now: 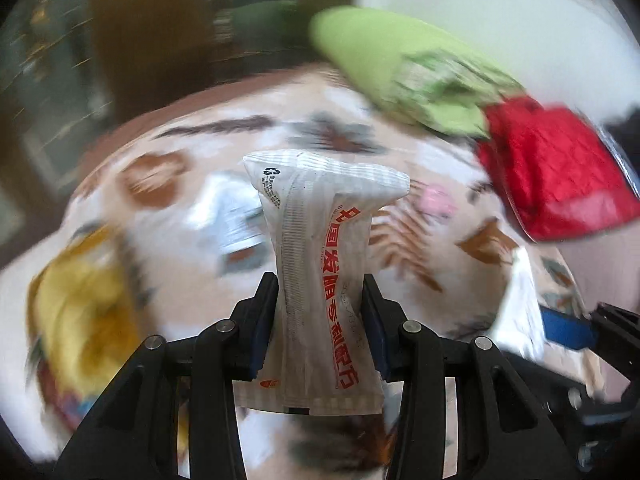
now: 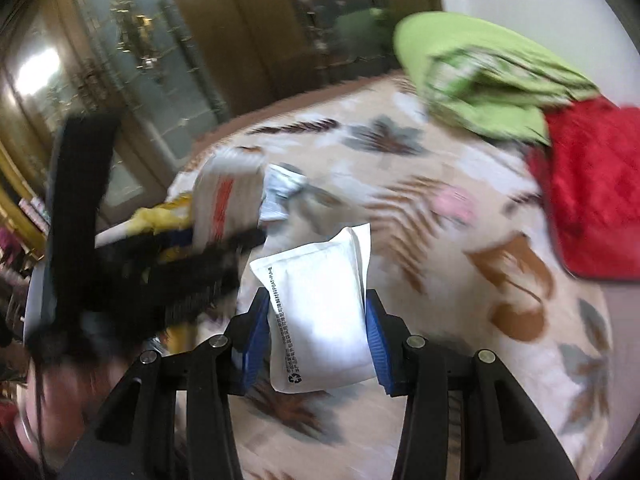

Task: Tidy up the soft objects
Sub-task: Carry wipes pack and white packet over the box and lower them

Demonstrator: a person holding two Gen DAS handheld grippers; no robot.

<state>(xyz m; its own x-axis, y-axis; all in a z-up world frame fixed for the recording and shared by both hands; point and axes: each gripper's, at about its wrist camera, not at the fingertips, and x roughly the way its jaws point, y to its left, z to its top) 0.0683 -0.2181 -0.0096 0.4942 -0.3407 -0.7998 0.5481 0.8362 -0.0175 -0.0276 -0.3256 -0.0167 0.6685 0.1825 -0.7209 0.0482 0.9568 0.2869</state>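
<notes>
White packet with red print: a soft, crinkled plastic pouch with red characters [image 1: 320, 276] stands upright between the pads of the left tongs [image 1: 319, 322], pinched at its waist, above the bed.
Left tongs: black fingers with blue pads, clamped on the printed pouch from both sides.
Plain white packet: a puffy white pouch with small black print and a recycling mark [image 2: 320, 316] sits tilted in the right tongs [image 2: 318, 338], raised over the bed.
Right tongs: blue pads pressed against both sides of the plain pouch, holding it.
Bed cover: a cream cloth with brown and grey leaf shapes [image 2: 460, 248] lies beneath both pouches.
Far right of bed: a folded lime-green cloth [image 2: 480, 76] rests just beside a red quilted cloth [image 2: 592, 188], their edges touching.
Left of bed: a yellow crumpled bag [image 1: 84, 312] and a silvery-white packet [image 1: 228, 216], both blurred.
Picture quality: motion blur hides finer detail.
</notes>
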